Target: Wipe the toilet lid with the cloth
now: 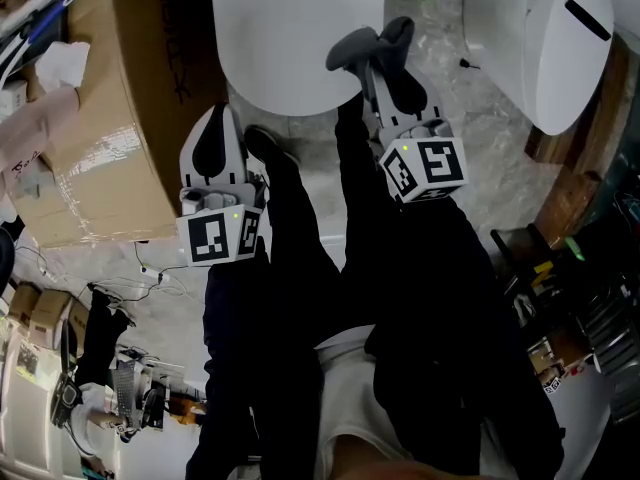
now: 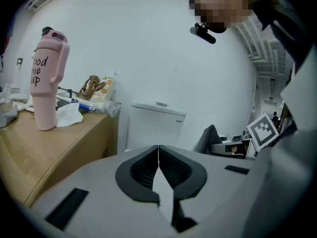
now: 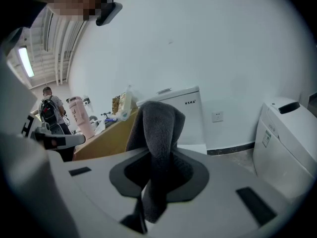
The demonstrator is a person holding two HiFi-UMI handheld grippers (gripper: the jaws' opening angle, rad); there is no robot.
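The white toilet lid (image 1: 295,38) lies closed at the top middle of the head view. My right gripper (image 1: 385,58) hovers at the lid's front edge, shut on a dark grey cloth (image 1: 372,46). In the right gripper view the cloth (image 3: 158,143) stands up from between the jaws and folds over, with the toilet tank (image 3: 183,113) behind it. My left gripper (image 1: 215,128) hangs left of the lid's front, over the floor, shut with nothing in it. In its own view the left gripper (image 2: 158,158) has its jaws touching, and the tank (image 2: 156,125) is ahead.
A cardboard box (image 1: 110,118) stands left of the toilet, with a pink tumbler (image 2: 47,81) and tissue on top. A second white toilet (image 1: 545,38) stands at the right. The person's dark-trousered legs fill the middle. Clutter lies at both lower corners.
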